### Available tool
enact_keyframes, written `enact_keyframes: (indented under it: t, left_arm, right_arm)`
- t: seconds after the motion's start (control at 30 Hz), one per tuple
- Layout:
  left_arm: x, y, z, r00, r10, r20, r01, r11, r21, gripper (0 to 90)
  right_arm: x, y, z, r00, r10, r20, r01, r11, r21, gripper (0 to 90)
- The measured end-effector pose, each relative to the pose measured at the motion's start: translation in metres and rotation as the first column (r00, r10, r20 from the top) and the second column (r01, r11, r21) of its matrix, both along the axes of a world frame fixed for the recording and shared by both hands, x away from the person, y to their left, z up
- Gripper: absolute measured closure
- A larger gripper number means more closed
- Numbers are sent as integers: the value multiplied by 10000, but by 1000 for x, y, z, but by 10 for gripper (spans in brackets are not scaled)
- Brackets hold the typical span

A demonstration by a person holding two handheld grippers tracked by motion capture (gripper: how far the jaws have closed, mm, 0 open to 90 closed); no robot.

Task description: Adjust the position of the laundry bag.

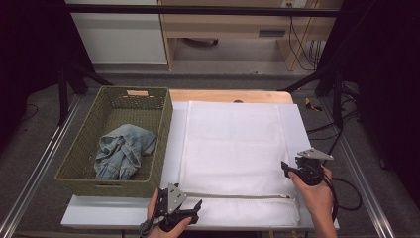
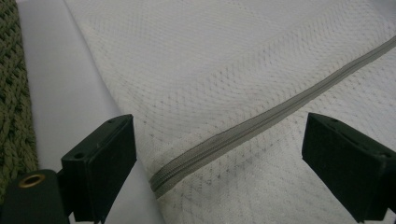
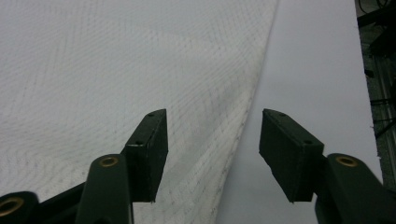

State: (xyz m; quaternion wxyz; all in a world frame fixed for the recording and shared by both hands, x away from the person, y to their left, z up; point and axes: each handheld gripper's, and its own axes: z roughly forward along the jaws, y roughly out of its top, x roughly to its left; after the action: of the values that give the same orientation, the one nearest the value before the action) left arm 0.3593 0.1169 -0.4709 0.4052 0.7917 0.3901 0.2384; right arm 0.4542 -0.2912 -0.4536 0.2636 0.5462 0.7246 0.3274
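Observation:
A white mesh bag lies flat on the white table, with a grey zipper running across near its front edge. My left gripper is at the bag's front left corner, open. In the left gripper view its jaws stand wide either side of the zipper, whose closed end is near the left jaw. My right gripper is at the bag's right side, also open. In the right gripper view the bag's right edge runs between the jaws, and the pads are clear of it.
A green woven basket stands at the table's left with a crumpled denim garment inside; its wall is just left of my left gripper. Bare table borders the bag's right side. Metal rails and cables flank the table.

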Motion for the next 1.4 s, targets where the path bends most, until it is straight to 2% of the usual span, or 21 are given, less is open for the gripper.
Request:
enact_keyframes:
  t: [0.57,0.8,0.83,0.97,1.07,1.4]
  left_arm:
    - [-1,-1,-1,10000,77,-57,-76,9999,76,126]
    - [-2,0,0,9999,66,-77,-65,10000,75,148]
    - [-2,0,0,9999,75,-76,-74,9999,67,156]
    - [-5,1,1,9999,100,-107,-99,9999,70,170]
    - [-7,2,2,9998,152,-120,-150,9998,142,186]
    - [-18,12,2,9972,681,-296,-670,9972,342,237]
  right_arm:
    - [3,-5,-20,9965,-188,-818,165,9995,-281,570]
    - [3,-2,-20,9951,16,-984,-32,9999,-162,754]
    - [3,-1,-20,9956,106,-935,-128,9996,-236,821]
    - [3,0,-19,9959,198,-885,-212,9997,-155,888]
    - [2,-1,-16,9975,164,-683,-169,9998,-69,894]
    - [2,-2,-16,9976,249,-653,-251,9997,-22,893]
